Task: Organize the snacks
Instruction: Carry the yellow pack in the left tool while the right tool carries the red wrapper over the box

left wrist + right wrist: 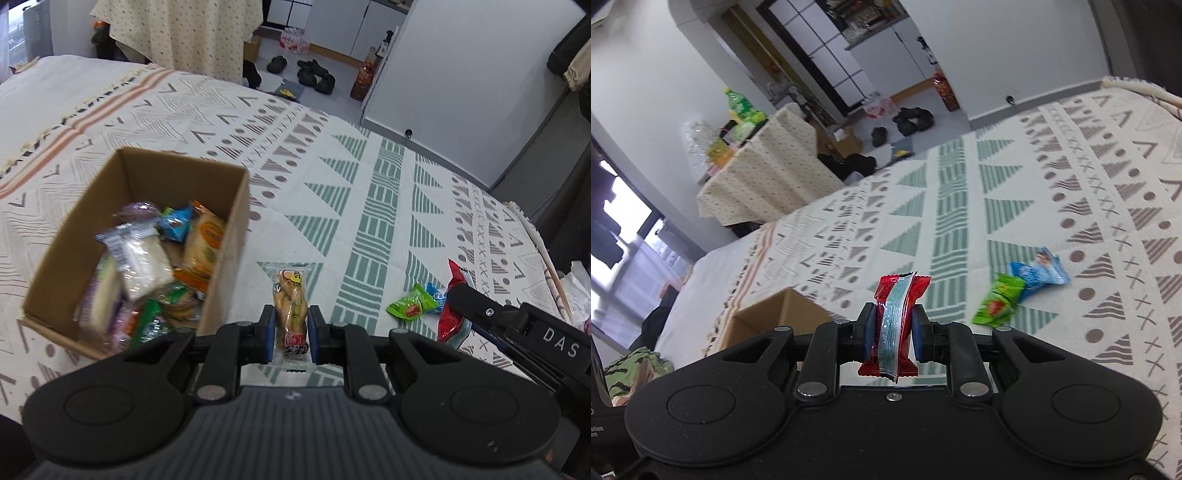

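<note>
Two hand-held grippers hang above a bed spread with a cream cover [369, 192] patterned in green and brown triangles, each one carrying a snack. The left gripper [291, 326] is clamped on a clear-wrapped packet [291, 295] of tan, knobbly pieces with a yellow and red label, its blue pads pressing both sides while the packet stands upright between them, clear of the cover. Just to its left sits an open cardboard box [236, 206], already crowded with wrapped snacks: a white sandwich-like pack, a blue packet, an orange-edged pack of round biscuits and green wrappers near the front wall. The right gripper [894, 332] is closed on a red wrapper [899, 317] with a pale blue stripe down its middle, the packet upright and pinched at its waist. In the left wrist view that same red wrapper [452, 314] shows at the right, with the right gripper's black arm reaching in from the picture's lower right corner. Two snacks lie loose on the cover, touching each other: a green packet [410, 304] with a red mark, and a blue packet [1039, 271] beside it. From the right wrist view the box [779, 314] shows only its far corner, to the left of the fingers and well apart from the two loose packets. Beyond the bed, dark shoes lie on the floor and a table draped in a dotted cloth [768, 170] holds a green bottle.
</note>
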